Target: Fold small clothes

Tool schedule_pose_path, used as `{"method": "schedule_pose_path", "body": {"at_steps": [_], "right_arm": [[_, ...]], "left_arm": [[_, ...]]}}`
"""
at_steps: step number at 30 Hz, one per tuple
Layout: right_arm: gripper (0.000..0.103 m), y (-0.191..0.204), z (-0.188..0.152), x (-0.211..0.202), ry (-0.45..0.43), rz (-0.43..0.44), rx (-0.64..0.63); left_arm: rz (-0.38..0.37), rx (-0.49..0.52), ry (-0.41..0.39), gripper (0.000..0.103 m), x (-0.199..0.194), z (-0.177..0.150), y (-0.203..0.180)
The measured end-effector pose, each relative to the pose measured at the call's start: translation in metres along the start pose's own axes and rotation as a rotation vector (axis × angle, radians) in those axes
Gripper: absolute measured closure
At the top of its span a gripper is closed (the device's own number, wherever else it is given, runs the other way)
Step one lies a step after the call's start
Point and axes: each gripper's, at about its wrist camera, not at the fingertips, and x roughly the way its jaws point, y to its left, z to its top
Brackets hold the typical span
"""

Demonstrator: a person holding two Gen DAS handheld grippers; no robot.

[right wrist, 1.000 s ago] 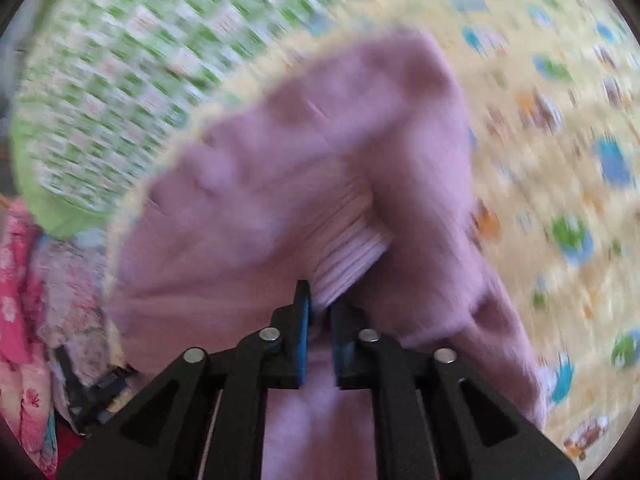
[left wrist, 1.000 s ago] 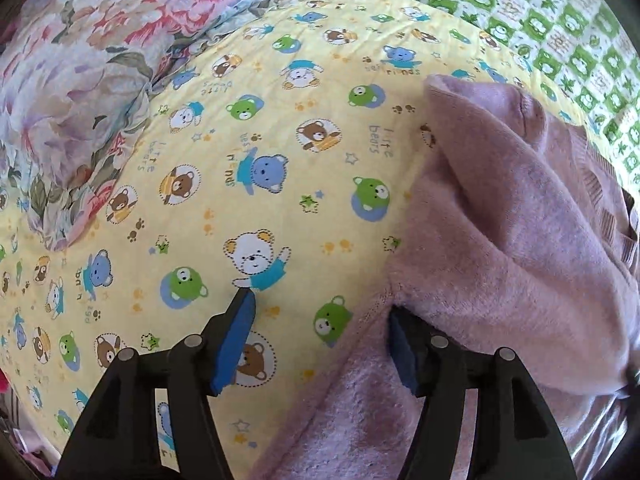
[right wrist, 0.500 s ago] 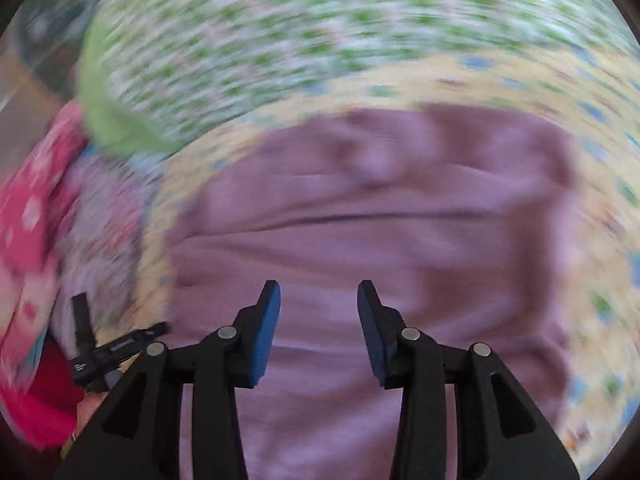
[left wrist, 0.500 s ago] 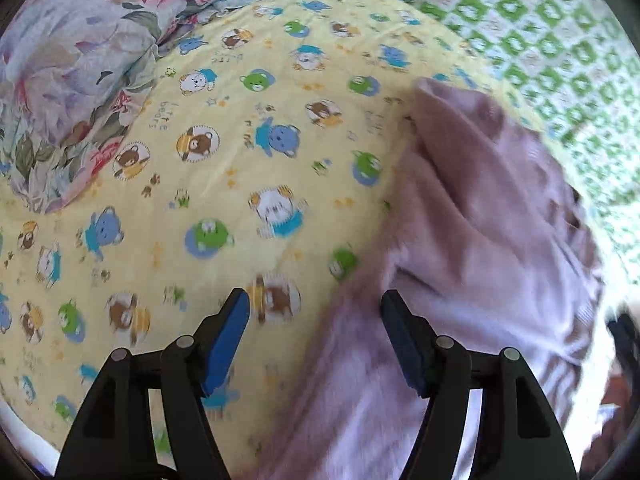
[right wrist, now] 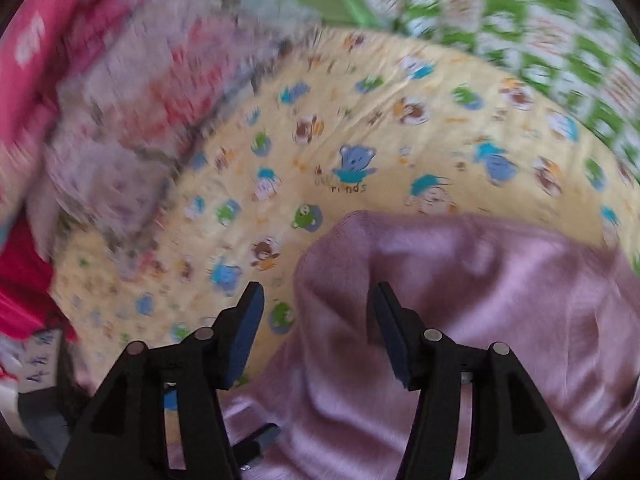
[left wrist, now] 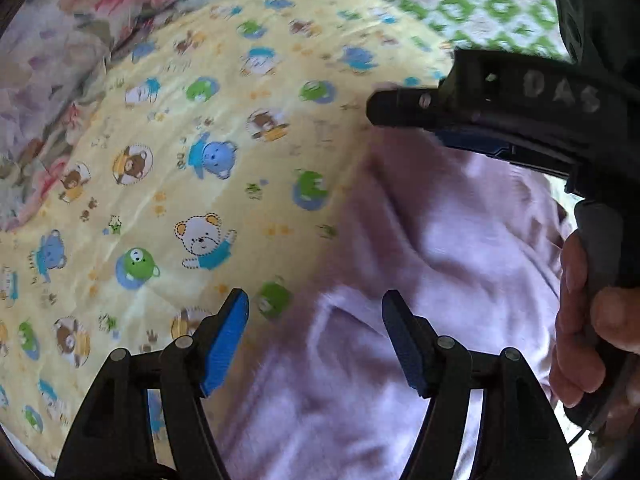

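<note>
In the left wrist view, the left gripper (left wrist: 316, 340) is pointing down at a bed. Its two blue pads are standing wide apart, about as wide as a second ago, and nothing is pinched between them. The pink garment (left wrist: 420, 288) is lying under the right pad, soft and fuzzy, with bumpy folds. It is resting on a yellow sheet (left wrist: 168, 184) printed with little bears and frogs. A second ago only cloth showed on the right side. Now the right gripper (left wrist: 472, 116) is reaching in there, black with a blue strip, hanging above the garment. A hand (left wrist: 588, 320) is wrapping around its grey handle. A flowery blanket (left wrist: 52, 88) is bunched at the upper left, and a green and white quilt (left wrist: 480, 4) is lying at the top.

In the right wrist view, the right gripper (right wrist: 318, 332) is opening its jaws. A second ago they were pinching the ribbed edge of the garment. Now they are letting go, and nothing is squeezed between them. The pink garment (right wrist: 480, 300) is lying below and to the right, on the yellow sheet (right wrist: 360, 128). The picture is blurry. Something bright pink (right wrist: 32, 40) is showing at the far left, too smeared to tell what it is.
</note>
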Motion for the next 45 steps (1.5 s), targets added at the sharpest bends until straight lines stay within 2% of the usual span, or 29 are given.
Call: {"method": "schedule_pose_path", "body": {"at_steps": [1, 2, 4, 7, 8, 9, 11, 13, 16, 18, 20, 21, 24, 27, 28, 29, 30, 31, 32, 33, 35, 36, 38, 40, 41, 43, 44, 45], "right_arm": [[0.060, -0.005, 0.002, 0.002, -0.006, 0.004, 0.002], [0.092, -0.012, 0.003, 0.005, -0.005, 0.032, 0.023], [0.096, -0.033, 0.007, 0.004, -0.029, 0.106, 0.115], [0.097, -0.064, 0.013, -0.017, -0.213, 0.350, 0.264], [0.103, -0.076, 0.014, -0.021, -0.283, 0.359, 0.316], [0.103, -0.083, 0.016, -0.020, -0.296, 0.333, 0.348], [0.103, -0.097, 0.017, -0.007, -0.264, 0.293, 0.420], [0.102, -0.104, 0.013, 0.003, -0.202, 0.285, 0.456], [0.099, -0.099, -0.002, -0.013, -0.200, 0.315, 0.421], [0.087, -0.097, -0.009, -0.022, -0.182, 0.304, 0.375], [0.047, -0.094, -0.023, -0.034, -0.170, 0.262, 0.332], [0.044, -0.094, -0.036, -0.044, -0.181, 0.238, 0.313], [0.044, -0.103, -0.067, -0.064, -0.217, 0.233, 0.291], [0.044, -0.107, -0.091, -0.067, -0.189, 0.352, 0.303], [0.044, -0.111, -0.099, -0.059, -0.144, 0.347, 0.318], [0.044, -0.115, -0.104, -0.053, -0.110, 0.297, 0.335], [0.045, -0.128, -0.112, -0.045, -0.074, 0.171, 0.377], [0.052, -0.147, -0.121, -0.044, -0.083, 0.103, 0.438], [0.068, -0.159, -0.126, -0.049, -0.112, 0.117, 0.488], [0.068, -0.176, -0.136, -0.066, -0.171, 0.093, 0.569], [0.066, -0.187, -0.148, -0.099, -0.252, -0.053, 0.607], [0.065, -0.195, -0.159, -0.122, -0.312, -0.074, 0.620], [0.056, -0.205, -0.175, -0.145, -0.356, -0.033, 0.657], [0.052, -0.211, -0.196, -0.163, -0.374, -0.007, 0.675], [0.045, -0.213, -0.206, -0.165, -0.358, 0.014, 0.668], [0.042, -0.219, -0.226, -0.157, -0.276, 0.003, 0.683], [0.042, -0.223, -0.238, -0.151, -0.225, -0.051, 0.704], [0.042, -0.232, -0.255, -0.147, -0.158, -0.156, 0.742]], "left_arm": [[-0.002, -0.013, 0.012, 0.034, 0.006, 0.002, 0.005], [-0.011, -0.024, 0.019, 0.034, 0.009, 0.002, 0.008], [-0.024, -0.023, 0.008, 0.034, 0.009, 0.003, 0.012], [-0.011, 0.003, 0.003, 0.034, 0.008, 0.003, 0.009], [-0.009, 0.002, 0.004, 0.035, 0.008, 0.004, 0.011], [-0.004, 0.001, 0.006, 0.036, 0.009, 0.004, 0.010], [0.010, 0.011, 0.004, 0.036, 0.013, 0.007, 0.003], [0.017, 0.015, 0.009, 0.036, 0.014, 0.009, 0.000], [0.013, 0.018, 0.007, 0.035, 0.010, 0.009, 0.002], [0.012, 0.030, 0.011, 0.035, 0.013, 0.012, 0.002], [0.020, 0.045, 0.007, 0.035, 0.014, 0.013, 0.006], [0.028, 0.050, 0.008, 0.035, 0.015, 0.013, 0.005], [0.051, 0.065, 0.007, 0.034, 0.017, 0.013, 0.002], [0.055, 0.071, 0.007, 0.034, 0.017, 0.012, 0.003], [0.056, 0.069, 0.008, 0.033, 0.017, 0.013, 0.004], [0.060, 0.069, 0.009, 0.033, 0.016, 0.013, 0.005], [0.066, 0.073, 0.009, 0.033, 0.017, 0.012, 0.001], [0.076, 0.082, 0.008, 0.033, 0.018, 0.012, -0.001], [0.087, 0.092, 0.007, 0.033, 0.018, 0.012, -0.002], [0.095, 0.097, 0.007, 0.033, 0.019, 0.013, -0.003], [0.103, 0.103, 0.008, 0.033, 0.018, 0.012, -0.003], [0.104, 0.102, 0.009, 0.033, 0.018, 0.013, -0.003], [0.102, 0.102, 0.011, 0.033, 0.019, 0.014, -0.003], [0.104, 0.107, 0.008, 0.032, 0.019, 0.014, -0.002], [0.109, 0.109, 0.007, 0.032, 0.019, 0.014, -0.002], [0.122, 0.113, 0.006, 0.032, 0.019, 0.013, -0.004], [0.130, 0.117, 0.007, 0.032, 0.019, 0.012, -0.006], [0.136, 0.122, 0.009, 0.032, 0.020, 0.012, -0.006]]}}
